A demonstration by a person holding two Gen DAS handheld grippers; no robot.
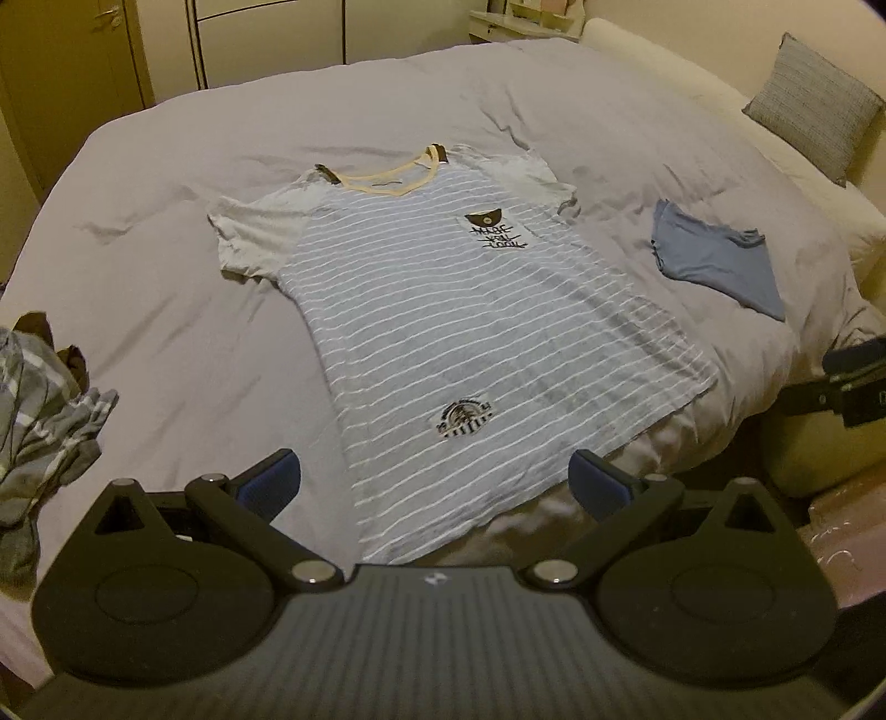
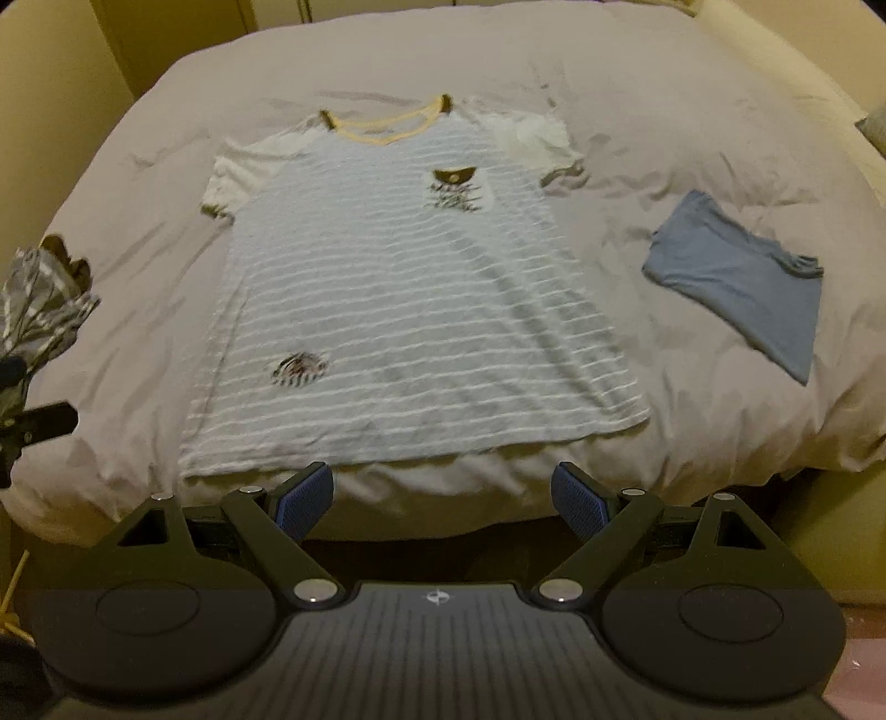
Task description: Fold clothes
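Observation:
A striped light-blue T-shirt (image 1: 443,310) (image 2: 398,310) with white sleeves and a yellow collar lies spread flat, front up, on the bed, its hem toward me. My left gripper (image 1: 434,482) hovers open over the shirt's hem, nothing between its blue pads. My right gripper (image 2: 443,493) is open too, just short of the hem at the bed's near edge, holding nothing. A folded blue garment (image 1: 714,260) (image 2: 736,293) rests to the right of the shirt.
The bed's grey duvet (image 1: 166,266) (image 2: 664,138) carries everything. A crumpled heap of striped clothes (image 1: 39,399) (image 2: 44,299) lies at the left edge. A grey cushion (image 1: 814,105) leans on the cream headboard at the right. Wardrobe doors (image 1: 166,44) stand behind the bed.

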